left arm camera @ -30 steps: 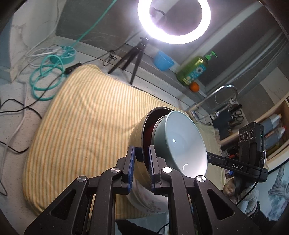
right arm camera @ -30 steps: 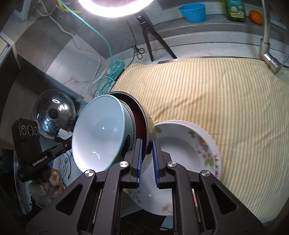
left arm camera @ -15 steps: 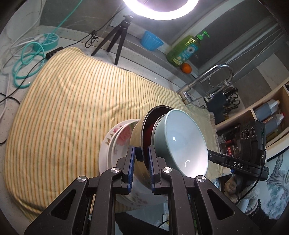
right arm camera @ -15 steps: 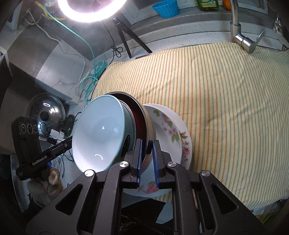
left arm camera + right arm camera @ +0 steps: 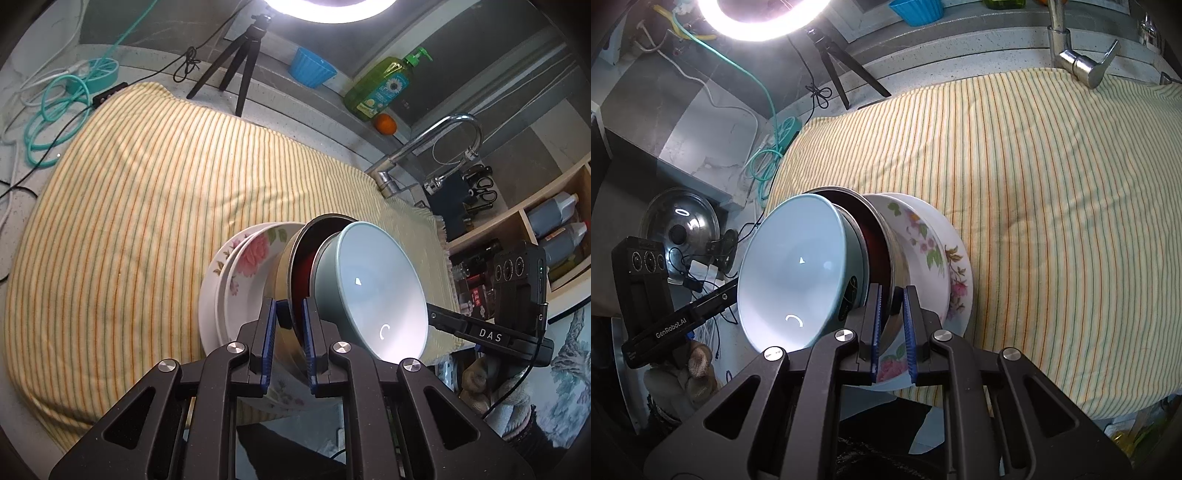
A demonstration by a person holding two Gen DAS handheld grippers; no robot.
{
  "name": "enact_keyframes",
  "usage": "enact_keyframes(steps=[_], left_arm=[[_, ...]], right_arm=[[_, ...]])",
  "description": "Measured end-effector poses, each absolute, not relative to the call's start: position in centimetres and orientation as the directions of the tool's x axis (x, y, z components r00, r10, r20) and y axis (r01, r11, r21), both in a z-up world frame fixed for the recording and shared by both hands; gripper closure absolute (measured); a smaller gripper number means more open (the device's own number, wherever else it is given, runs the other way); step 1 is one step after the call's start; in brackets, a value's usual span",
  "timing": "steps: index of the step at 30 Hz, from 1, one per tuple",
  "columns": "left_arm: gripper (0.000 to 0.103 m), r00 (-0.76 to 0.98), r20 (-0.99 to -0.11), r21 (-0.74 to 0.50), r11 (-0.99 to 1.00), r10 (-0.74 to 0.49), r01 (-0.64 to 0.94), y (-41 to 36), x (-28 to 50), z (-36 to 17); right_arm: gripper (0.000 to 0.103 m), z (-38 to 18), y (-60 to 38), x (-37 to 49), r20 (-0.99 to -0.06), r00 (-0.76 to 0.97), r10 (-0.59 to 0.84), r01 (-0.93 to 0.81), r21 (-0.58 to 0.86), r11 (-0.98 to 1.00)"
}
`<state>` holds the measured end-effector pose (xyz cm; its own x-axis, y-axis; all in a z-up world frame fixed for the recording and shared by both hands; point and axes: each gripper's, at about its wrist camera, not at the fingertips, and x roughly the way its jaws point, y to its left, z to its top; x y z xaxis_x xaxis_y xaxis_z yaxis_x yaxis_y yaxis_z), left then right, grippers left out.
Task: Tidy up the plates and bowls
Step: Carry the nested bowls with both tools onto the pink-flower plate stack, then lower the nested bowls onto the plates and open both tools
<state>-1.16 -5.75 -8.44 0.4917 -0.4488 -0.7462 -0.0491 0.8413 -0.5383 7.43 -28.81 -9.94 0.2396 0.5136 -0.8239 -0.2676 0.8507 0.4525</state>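
Observation:
A metal bowl (image 5: 281,266) with a dark red inside carries a pale blue bowl (image 5: 373,280) nested in it, both tilted. My left gripper (image 5: 289,310) is shut on the metal bowl's near rim. My right gripper (image 5: 893,295) is shut on the opposite rim of that metal bowl (image 5: 899,266), with the blue bowl (image 5: 798,266) to its left. Right under the bowls, stacked floral plates (image 5: 243,266) (image 5: 934,251) lie on the striped cloth (image 5: 147,206). Whether the metal bowl touches the plates I cannot tell.
A faucet (image 5: 443,136) rises at the cloth's far right corner. Behind the cloth stand a tripod (image 5: 240,66), a blue cup (image 5: 312,68), a soap bottle (image 5: 384,88) and an orange (image 5: 386,123). Teal cable (image 5: 55,103) coils at far left. A pot lid (image 5: 679,229) lies beyond the cloth's left edge.
Both grippers have carried the nested bowls forward and down over the cloth. The floral plates now show directly beneath the bowls. The grips have not changed.

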Motion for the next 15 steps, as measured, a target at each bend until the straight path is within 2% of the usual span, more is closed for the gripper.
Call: enact_keyframes(steps=[8, 13, 14, 15], left_arm=[[0.092, 0.487, -0.758, -0.524, 0.850, -0.434, -0.057, -6.0, -1.1, -8.9], [0.085, 0.503, -0.758, -0.505, 0.862, -0.415, -0.049, -6.2, -1.2, -8.3], [0.085, 0.506, -0.757, -0.503, 0.863, -0.414, -0.048, -6.1, -1.3, -8.2], [0.085, 0.507, -0.758, -0.499, 0.865, -0.410, -0.047, -6.0, -1.3, -8.1]], right_arm=[[0.090, -10.6, -28.7, 7.5, -0.830, 0.240, 0.504, -0.268, 0.442, 0.856], [0.090, -10.0, -28.6, 7.2, -0.831, 0.263, 0.490, -0.293, 0.415, 0.861], [0.088, -9.6, -28.7, 7.1, -0.832, 0.279, 0.480, -0.300, 0.399, 0.866], [0.077, -9.2, -28.7, 7.0, -0.829, 0.292, 0.477, -0.308, 0.391, 0.867]])
